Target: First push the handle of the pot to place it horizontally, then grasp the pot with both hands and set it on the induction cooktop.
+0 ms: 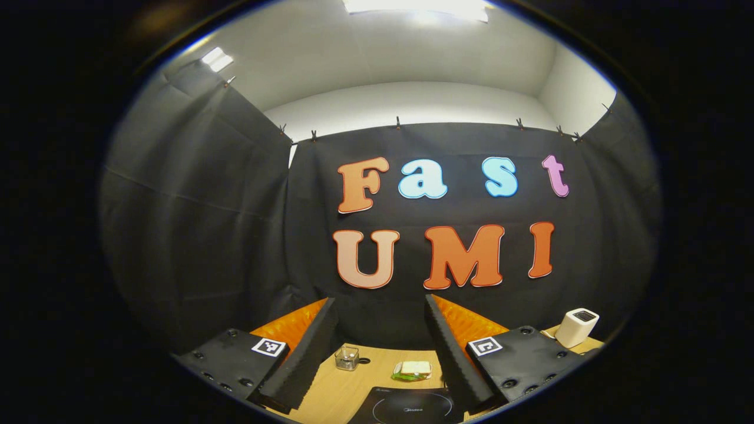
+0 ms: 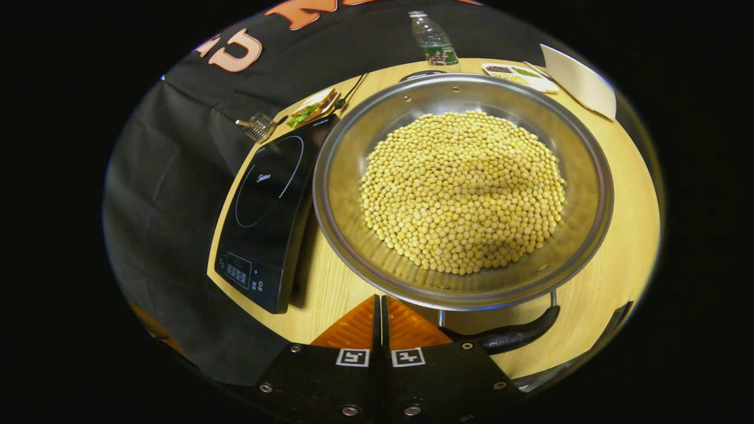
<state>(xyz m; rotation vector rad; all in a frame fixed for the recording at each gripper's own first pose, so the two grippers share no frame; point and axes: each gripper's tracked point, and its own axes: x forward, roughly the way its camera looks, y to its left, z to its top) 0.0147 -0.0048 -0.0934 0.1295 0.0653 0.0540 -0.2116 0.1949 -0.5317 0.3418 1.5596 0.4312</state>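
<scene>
In the right gripper view a wide steel pot (image 2: pixel 341 194) full of yellow soybeans (image 2: pixel 462 191) stands on the wooden table. Its dark handle (image 2: pixel 512 333) lies along the near rim, just right of my fingers. The right gripper (image 2: pixel 379 300) is shut with nothing between its fingers, its tip close under the pot's near rim. The black induction cooktop (image 2: pixel 268 206) lies directly left of the pot. The left gripper (image 1: pixel 380 306) is held high and open, facing the booth wall, with the cooktop (image 1: pixel 406 406) low between its fingers.
A water bottle (image 2: pixel 433 41), a divided dish of foods (image 2: pixel 518 73) and a white box (image 2: pixel 580 79) stand behind the pot. A sandwich (image 2: pixel 312 106) and a small wire holder (image 2: pixel 256 126) lie beyond the cooktop. A small glass (image 1: pixel 347 357) and a white device (image 1: pixel 577 327) sit on the table.
</scene>
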